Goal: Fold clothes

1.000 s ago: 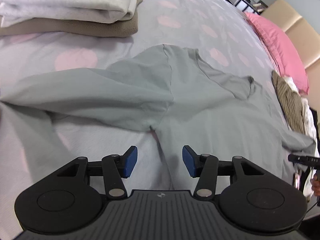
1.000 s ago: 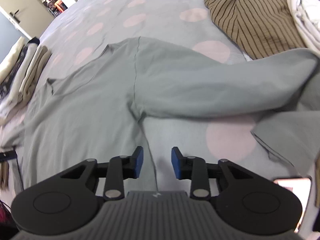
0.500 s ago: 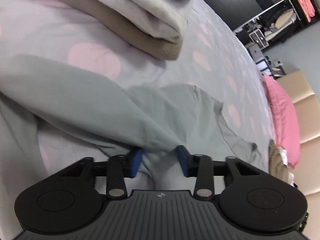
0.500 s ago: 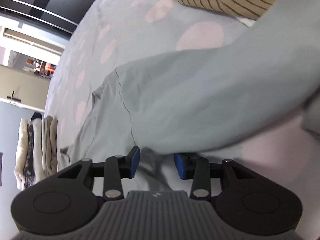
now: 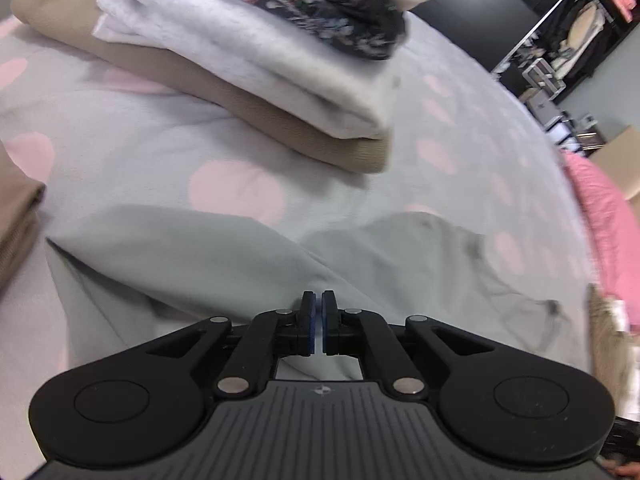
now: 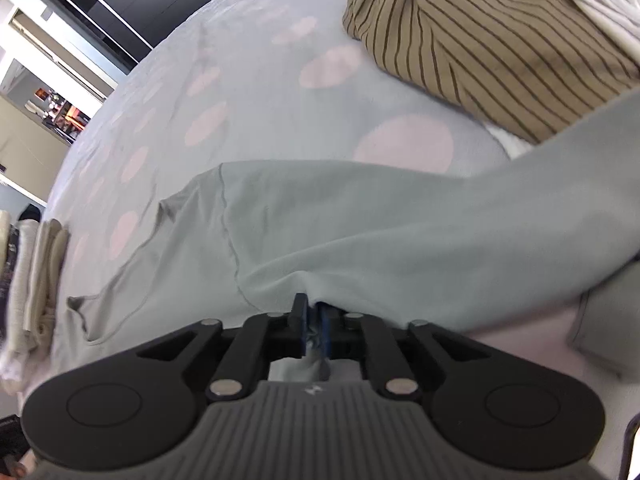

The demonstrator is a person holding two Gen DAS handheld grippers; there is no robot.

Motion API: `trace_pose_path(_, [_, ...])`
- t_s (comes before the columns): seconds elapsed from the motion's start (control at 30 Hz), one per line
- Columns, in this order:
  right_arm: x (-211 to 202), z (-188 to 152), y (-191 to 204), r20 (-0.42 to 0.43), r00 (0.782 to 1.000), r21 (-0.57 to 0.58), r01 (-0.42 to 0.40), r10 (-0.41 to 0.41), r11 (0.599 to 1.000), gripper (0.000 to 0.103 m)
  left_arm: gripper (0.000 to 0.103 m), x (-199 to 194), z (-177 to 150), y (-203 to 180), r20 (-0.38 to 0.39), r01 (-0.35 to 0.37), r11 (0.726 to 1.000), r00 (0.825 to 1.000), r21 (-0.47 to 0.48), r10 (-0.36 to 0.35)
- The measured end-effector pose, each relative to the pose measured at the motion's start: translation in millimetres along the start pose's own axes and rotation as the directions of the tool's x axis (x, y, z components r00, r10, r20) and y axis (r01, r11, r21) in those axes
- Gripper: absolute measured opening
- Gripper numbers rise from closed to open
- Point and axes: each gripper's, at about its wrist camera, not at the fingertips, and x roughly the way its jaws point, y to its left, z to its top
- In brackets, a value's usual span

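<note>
1. my left gripper (image 5: 319, 322) has its blue pads pressed nearly together on a fold of the grey long-sleeved shirt (image 5: 224, 256), low against the bed.
2. my right gripper (image 6: 314, 326) is pinched narrow too, with grey cloth bunched between its pads; the shirt (image 6: 360, 232) lies spread over the bedspread (image 6: 248, 80) in front of it.
3. only the left view shows, just beyond the shirt, the stack of folded clothes (image 5: 256, 60): a tan piece at the bottom, white above it, a dark floral one, then a pale one on top. a second tan folded edge (image 5: 16, 216) sits at the far left.
4. only the right view shows the striped brown garment (image 6: 488, 40) heaped past the long grey sleeve, touching white cloth at the right edge; the folded stack appears there small, at the left edge.
5. the surface is a pale grey bedspread with pink dots. a pink pillow (image 5: 608, 220) lies at the right in the left view.
6. farther off: dark wardrobe panels and an open doorway with cluttered shelves. i can read no writing anywhere.
</note>
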Motion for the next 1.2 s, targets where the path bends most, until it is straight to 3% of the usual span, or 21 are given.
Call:
trace_pose_path(0.03, [-2.5, -1.8, -0.3, -0.002, 1.000, -0.001, -0.001, 0.001, 1.000, 0.034, 0.025, -3.3, -1.9, -1.4, -0.006, 0.018, 1.000, 1.000, -0.007, -0.018])
trace_pose_path(0.07, [-5.1, -3.9, -0.8, -0.003, 1.000, -0.002, -0.002, 0.002, 1.000, 0.036, 0.038, -5.3, -4.9, -3.1, -0.010, 0.031, 0.999, 0.999, -0.010, -0.031])
trace_pose_path(0.13, [-8.7, -7.3, -1.6, -0.017, 1.000, 0.014, -0.009, 0.009, 1.000, 0.036, 0.047, -7.3, -11.1, -5.9, -0.024, 0.051, 0.999, 0.998, -0.018, -0.052])
trace_pose_path(0.3, [-16.6, -14.3, -3.8, -0.035, 0.999, 0.049, -0.027, 0.029, 0.998, 0.036, 0.047, 10.2, -27.6, 2.3, -0.097, 0.071, 0.990, 0.992, -0.123, -0.083])
trace_pose_path(0.43, [-20.8, -15.4, -3.1, -0.019, 0.999, 0.042, -0.032, 0.033, 0.999, 0.036, 0.047, 22.9, -34.7, 18.2, -0.088, 0.108, 0.955, 0.987, -0.275, -0.137])
trace_pose_path(0.5, [-21.4, -15.3, -1.6, -0.013, 0.999, 0.036, -0.036, 0.036, 0.999, 0.036, 0.044, 30.0, -35.0, 23.0, -0.075, 0.117, 0.940, 0.986, -0.321, -0.148])
trace_pose_path(0.57, [-20.4, -15.2, 0.6, -0.015, 0.999, 0.025, -0.044, 0.044, 0.999, 0.036, 0.030, 35.3, -33.6, 26.0, -0.069, 0.109, 0.932, 0.988, -0.346, -0.142])
trace_pose_path(0.6, [-20.0, -15.7, 1.7, -0.015, 0.999, 0.018, -0.047, 0.047, 0.999, 0.036, 0.024, 36.1, -32.3, 25.8, -0.067, 0.096, 0.934, 0.990, -0.344, -0.126])
trace_pose_path(0.63, [-19.5, -15.8, 2.6, -0.016, 0.999, 0.010, -0.049, 0.049, 0.999, 0.036, 0.011, 35.9, -31.1, 24.8, -0.068, 0.075, 0.939, 0.992, -0.336, -0.104])
trace_pose_path(0.73, [-21.1, -16.6, 1.0, -0.009, 1.000, -0.006, -0.027, 0.027, 1.000, 0.036, 0.003, 26.5, -29.1, 20.1, -0.029, 0.049, 0.949, 0.998, -0.312, -0.060])
trace_pose_path(0.87, [-22.4, -14.6, -6.0, 0.006, 1.000, -0.007, 0.010, -0.010, 1.000, 0.036, 0.002, -3.9, -10.5, 6.8, 0.098, 0.050, 0.977, 0.995, -0.205, -0.031])
trace_pose_path(1.1, [-18.6, -11.8, -10.5, 0.012, 0.999, -0.017, 0.041, -0.041, 0.999, 0.035, 0.003, 22.8, -8.4, 7.2, -0.041, -0.021, 0.990, 0.999, -0.139, 0.015])
trace_pose_path(1.2, [-23.5, -12.6, -7.3, 0.016, 0.999, -0.028, 0.032, -0.032, 0.999, 0.035, 0.017, 19.9, -8.9, 14.2, -0.070, -0.008, 0.985, 0.998, -0.171, -0.004])
